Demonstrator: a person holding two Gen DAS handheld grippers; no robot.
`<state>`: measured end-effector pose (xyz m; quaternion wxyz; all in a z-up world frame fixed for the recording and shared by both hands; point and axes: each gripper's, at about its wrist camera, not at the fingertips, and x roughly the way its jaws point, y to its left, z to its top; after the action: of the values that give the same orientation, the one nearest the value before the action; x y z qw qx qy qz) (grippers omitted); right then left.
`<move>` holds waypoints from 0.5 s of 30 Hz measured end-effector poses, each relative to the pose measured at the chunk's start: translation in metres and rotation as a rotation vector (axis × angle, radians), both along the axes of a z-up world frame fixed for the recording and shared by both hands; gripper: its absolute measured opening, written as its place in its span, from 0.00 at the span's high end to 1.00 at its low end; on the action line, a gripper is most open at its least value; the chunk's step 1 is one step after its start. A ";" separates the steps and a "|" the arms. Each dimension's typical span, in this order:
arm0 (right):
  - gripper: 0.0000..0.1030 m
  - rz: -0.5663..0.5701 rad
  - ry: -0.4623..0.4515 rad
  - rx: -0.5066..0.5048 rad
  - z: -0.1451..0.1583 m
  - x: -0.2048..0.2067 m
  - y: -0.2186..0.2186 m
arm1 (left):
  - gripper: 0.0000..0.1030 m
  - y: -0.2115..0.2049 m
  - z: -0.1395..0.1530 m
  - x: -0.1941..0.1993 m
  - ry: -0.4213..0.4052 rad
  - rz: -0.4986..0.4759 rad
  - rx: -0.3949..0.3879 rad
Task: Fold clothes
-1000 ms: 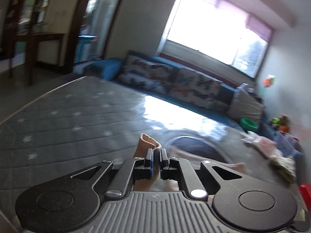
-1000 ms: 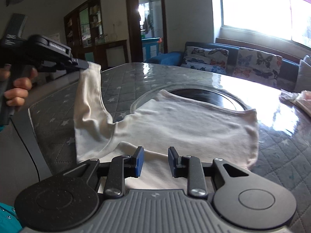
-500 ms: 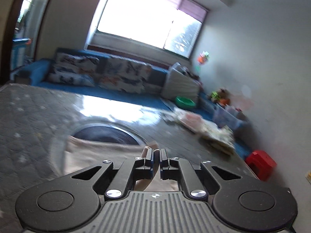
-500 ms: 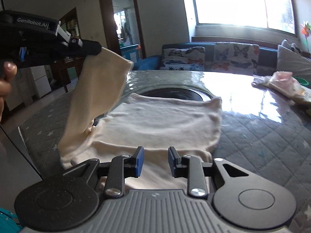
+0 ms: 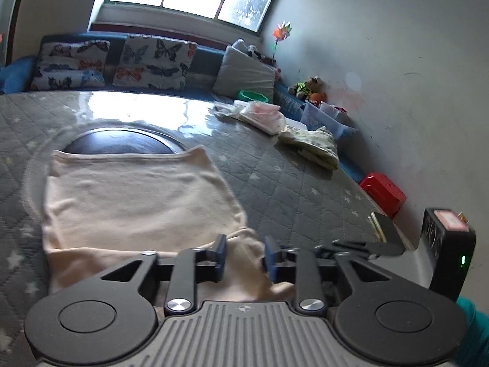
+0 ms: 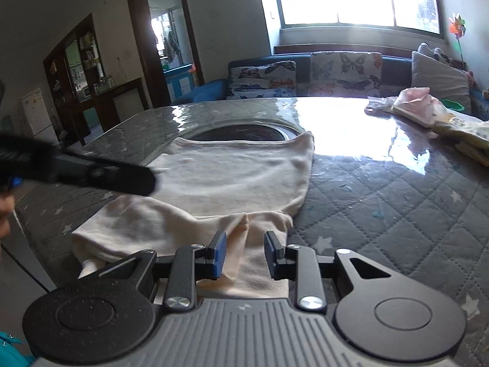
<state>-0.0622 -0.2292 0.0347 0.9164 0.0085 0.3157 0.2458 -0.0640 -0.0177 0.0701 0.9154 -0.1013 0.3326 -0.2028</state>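
Broadly, the grey quilted worktop (image 6: pixel 397 202) carries the cream garment (image 6: pixel 232 177) flat, its long axis running straight away from both claws toward the window. Folded near edge lies just beneath them. Left claw (image 5: pixel 244 258) open, holding nothing, over the near right corner. Right claw (image 6: pixel 244 253) open, empty, over the central crease; judged equally near.

My left claw's camera (image 5: pixel 243 260) looks low across the table toward the right wall; my right claw's (image 6: pixel 244 255) faces the window. Both share the shirt (image 5: pixel 134 195) just ahead.
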 end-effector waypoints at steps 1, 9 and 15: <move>0.74 -0.004 0.004 0.006 0.000 0.001 -0.001 | 0.62 0.008 -0.002 -0.004 -0.010 0.013 0.021; 0.74 0.032 0.059 0.034 -0.006 0.013 0.008 | 0.54 0.088 -0.030 -0.037 0.051 0.226 0.197; 0.73 0.065 0.097 -0.008 -0.014 0.014 0.024 | 0.50 0.104 -0.046 -0.051 0.087 0.237 0.223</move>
<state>-0.0478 -0.2054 0.0205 0.8916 0.0068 0.3608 0.2734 -0.1150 0.0859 0.0245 0.9232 -0.0464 0.3781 -0.0510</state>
